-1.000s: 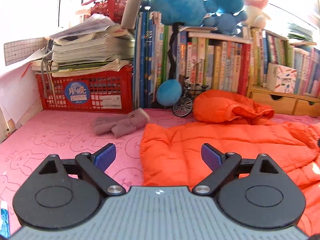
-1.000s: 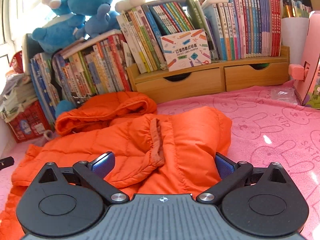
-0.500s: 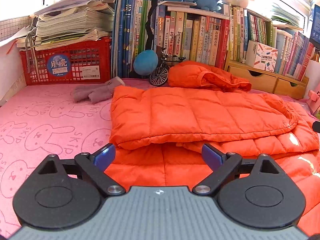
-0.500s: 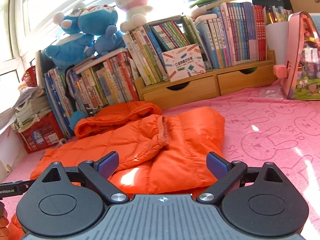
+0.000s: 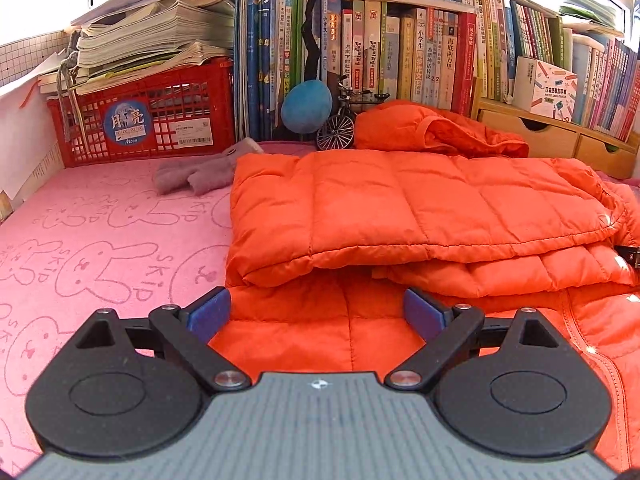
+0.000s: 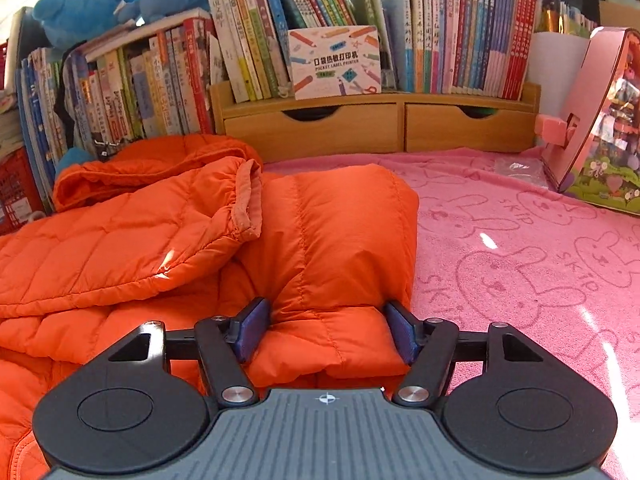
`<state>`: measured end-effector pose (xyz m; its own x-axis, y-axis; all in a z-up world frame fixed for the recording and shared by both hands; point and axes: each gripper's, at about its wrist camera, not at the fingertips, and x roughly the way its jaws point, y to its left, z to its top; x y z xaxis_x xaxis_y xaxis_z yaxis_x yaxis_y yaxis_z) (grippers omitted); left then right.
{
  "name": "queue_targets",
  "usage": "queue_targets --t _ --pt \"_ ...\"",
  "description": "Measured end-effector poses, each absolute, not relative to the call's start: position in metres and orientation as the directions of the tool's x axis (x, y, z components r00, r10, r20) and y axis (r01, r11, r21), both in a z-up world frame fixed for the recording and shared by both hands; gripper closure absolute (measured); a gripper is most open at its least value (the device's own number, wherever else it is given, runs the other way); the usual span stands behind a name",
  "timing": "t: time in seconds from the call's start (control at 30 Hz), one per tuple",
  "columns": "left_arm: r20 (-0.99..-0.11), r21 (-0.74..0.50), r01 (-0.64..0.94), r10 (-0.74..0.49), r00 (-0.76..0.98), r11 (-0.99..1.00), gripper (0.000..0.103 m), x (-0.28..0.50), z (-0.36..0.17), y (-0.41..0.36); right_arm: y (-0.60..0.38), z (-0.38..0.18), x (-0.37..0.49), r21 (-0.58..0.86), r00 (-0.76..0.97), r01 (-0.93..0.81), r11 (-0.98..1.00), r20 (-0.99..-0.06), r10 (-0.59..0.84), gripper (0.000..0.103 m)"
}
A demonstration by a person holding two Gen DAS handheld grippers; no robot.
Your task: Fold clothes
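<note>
The right gripper (image 6: 326, 330) has its jaws closing around a puffy fold of the orange jacket (image 6: 332, 240); the blue pads (image 6: 402, 338) flank the padded bulge and look to be just meeting it, whereas a second ago they stood wide with nothing drawn in. I judge the pinch is not yet firm. The left gripper (image 5: 316, 314) keeps its jaws spread, hovering low over the jacket's (image 5: 400, 208) near hem with cloth under the gap but nothing pinched. A second ago this view showed only the jacket's corner; now the whole folded panel lies in front of it.

That points to the right side being taken up for the next fold, probably across the body, while the left waits to take the hem or hold it flat. One sleeve already lies folded over the jacket's middle, its cuff (image 6: 248, 208) turned up.

The jacket lies on a pink rabbit-print mat (image 6: 520, 248). Left of the jacket are grey gloves (image 5: 200, 172) and a red crate (image 5: 148, 120) stacked with papers. Behind the jacket stand a toy bicycle (image 5: 340, 128), rows of books (image 6: 440, 40) and wooden drawers (image 6: 360, 128). Right of it leans a pink toy box (image 6: 600, 128).
</note>
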<state>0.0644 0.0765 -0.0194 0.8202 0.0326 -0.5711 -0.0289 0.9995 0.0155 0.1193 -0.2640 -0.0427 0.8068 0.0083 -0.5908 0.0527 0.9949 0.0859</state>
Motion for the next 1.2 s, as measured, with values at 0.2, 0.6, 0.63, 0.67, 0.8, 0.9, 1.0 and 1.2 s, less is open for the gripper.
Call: queue_targets --t 0.2,0.6,0.63,0.67,0.8,0.9,1.0,1.2 --pt "-0.532 0.027 0.062 -0.038 0.846 0.998 0.006 0.058 -0.008 0.061 -0.269 -0.023 0.095 0.149 0.857 0.017 0.989 -0.511 0.062 0.035" --pt "-0.588 0.114 -0.029 0.091 0.804 0.993 0.001 0.095 -0.037 0.043 -0.25 -0.012 0.134 0.341 0.865 -0.063 0.938 -0.45 0.222 0.021" --pt "-0.588 0.115 -0.032 0.094 0.804 0.993 0.001 0.094 -0.038 0.044 -0.246 -0.016 0.143 0.341 0.851 -0.06 0.938 -0.474 0.227 0.046" --pt "-0.589 0.114 -0.033 0.095 0.803 0.993 0.001 0.093 -0.038 0.044 -0.241 -0.019 0.153 0.341 0.828 -0.056 0.939 -0.51 0.235 0.065" --pt "-0.595 0.11 -0.032 0.092 0.799 0.993 0.0 0.094 -0.038 0.046 -0.237 -0.01 0.138 0.323 0.855 -0.024 0.946 -0.484 0.187 0.087" --pt "-0.596 0.112 -0.032 0.093 0.798 0.993 0.0 0.095 -0.038 0.045 -0.234 0.003 0.108 0.246 0.909 -0.01 0.969 -0.402 0.111 0.087" --pt "-0.581 0.12 -0.034 0.098 0.808 0.992 0.001 0.09 -0.035 0.044 -0.23 -0.003 0.1 0.159 0.905 0.007 0.987 -0.42 0.062 0.086" --pt "-0.524 0.137 0.121 -0.032 0.851 0.983 0.002 0.043 -0.012 0.047 -0.237 -0.02 0.104 0.152 0.849 0.009 0.988 -0.523 0.073 0.062"
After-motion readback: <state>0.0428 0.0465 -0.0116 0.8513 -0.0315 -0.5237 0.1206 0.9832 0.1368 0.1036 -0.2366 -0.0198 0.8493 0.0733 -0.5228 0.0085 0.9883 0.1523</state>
